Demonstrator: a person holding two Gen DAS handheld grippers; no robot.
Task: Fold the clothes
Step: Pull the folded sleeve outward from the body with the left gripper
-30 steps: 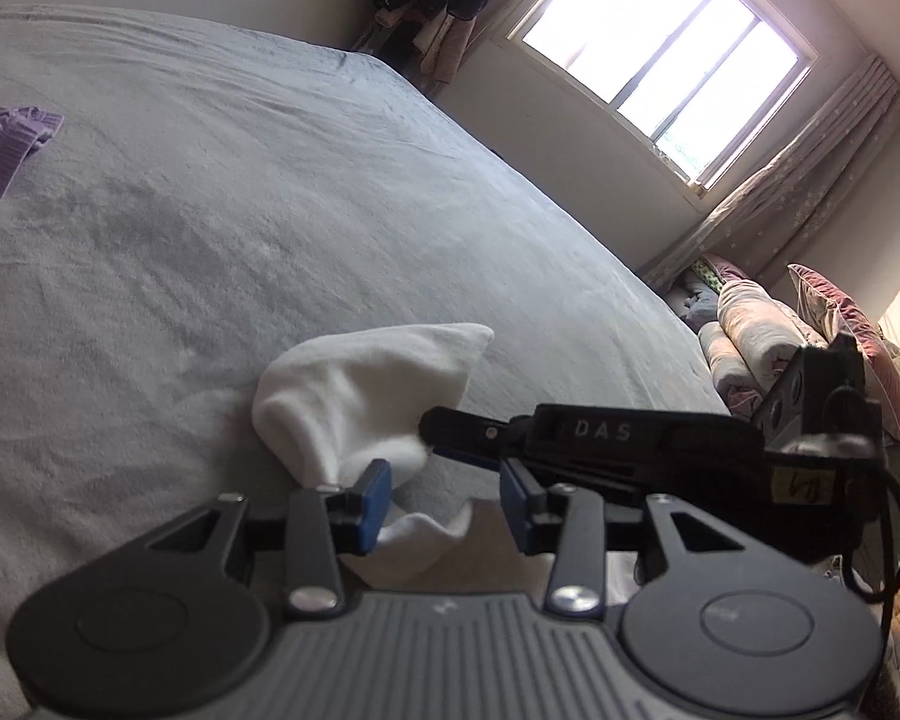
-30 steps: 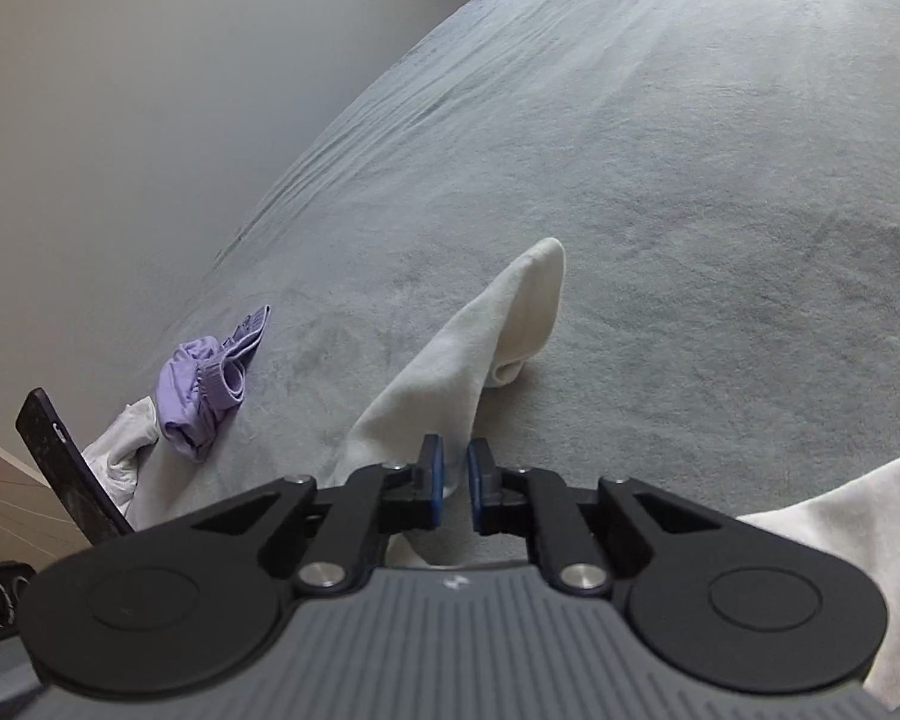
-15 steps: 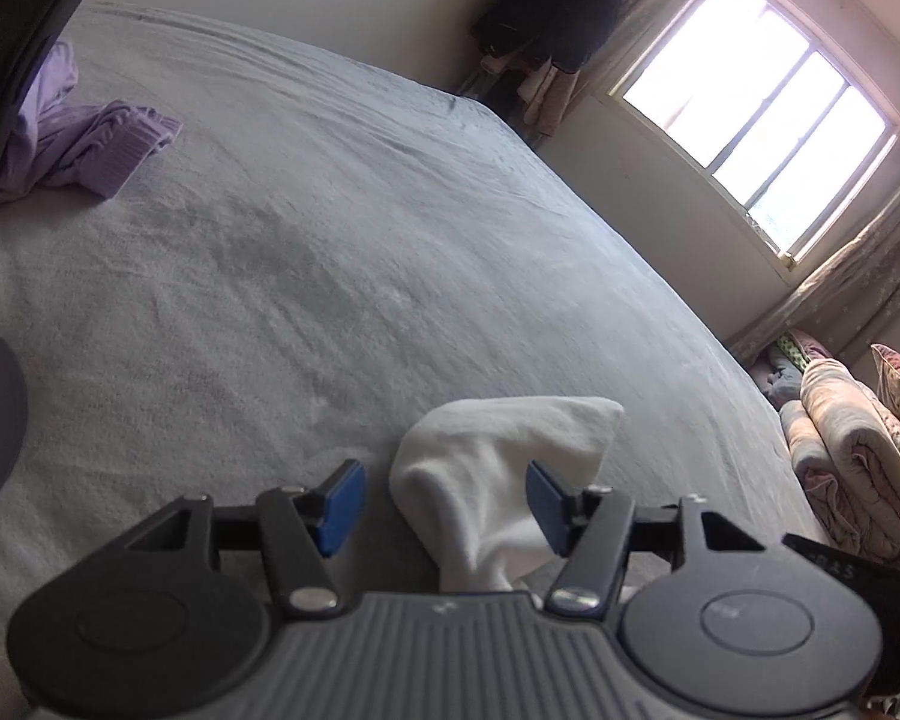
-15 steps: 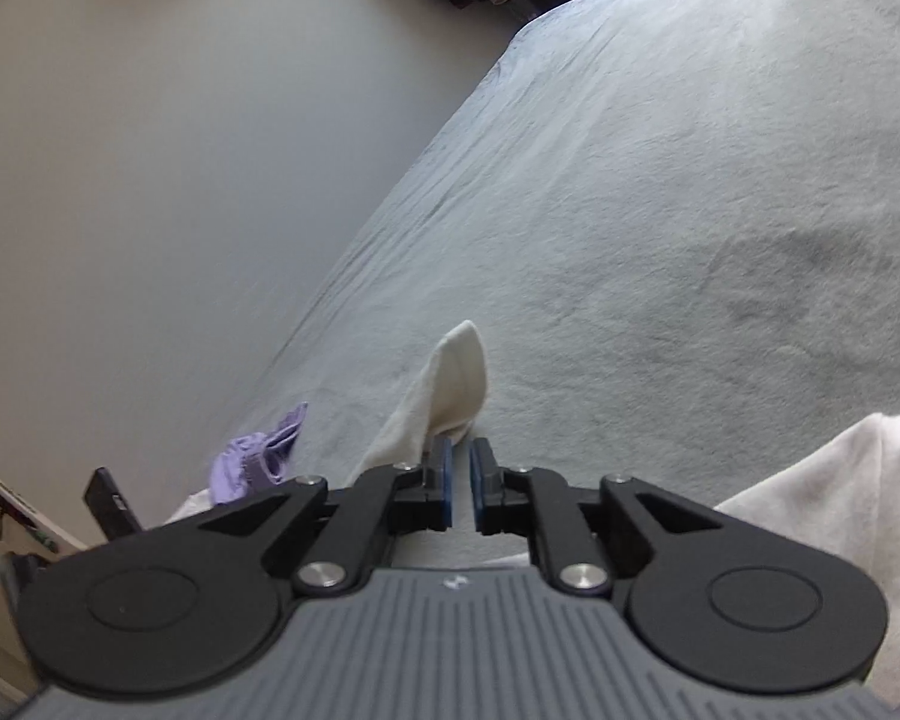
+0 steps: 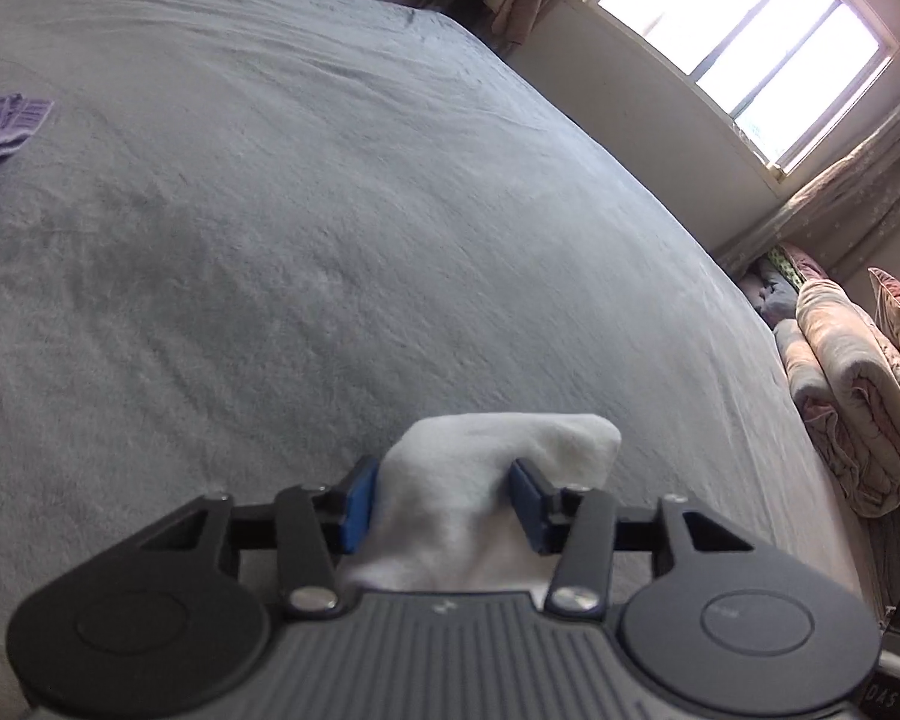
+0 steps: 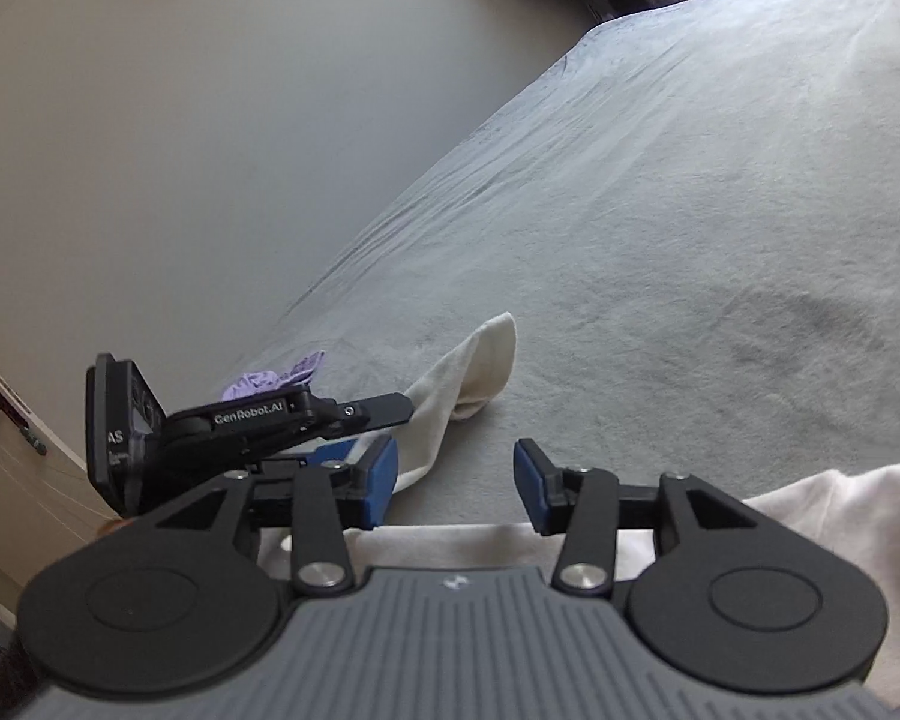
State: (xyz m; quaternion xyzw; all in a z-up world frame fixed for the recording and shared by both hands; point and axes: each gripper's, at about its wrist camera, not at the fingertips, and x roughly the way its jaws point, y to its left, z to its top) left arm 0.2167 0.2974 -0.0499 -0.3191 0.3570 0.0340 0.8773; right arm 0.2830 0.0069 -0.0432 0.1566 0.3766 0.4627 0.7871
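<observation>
The left hand-held gripper [image 5: 444, 504] has just been closing and now pinches the white sock [image 5: 492, 450] low in the frame. The right hand-held gripper [image 6: 456, 483] has just been opening; nothing sits between its jaws above the grey bed [image 6: 690, 210].

My right claw [image 6: 456, 480] has just been opening, and its blue pads [image 6: 531, 483] now stand apart over bare grey bed cover [image 6: 660, 240] with nothing between them. Just to its left my left claw [image 6: 384, 414] reaches in from the side, its black finger [image 6: 378, 405] lying against the cream garment [image 6: 480, 360] that stretches away across the bed. A small crumpled purple garment [image 6: 270, 381] lies beyond it near the bed's edge, and pale cloth [image 6: 840, 498] spreads under my right claw's body at lower right.
</observation>
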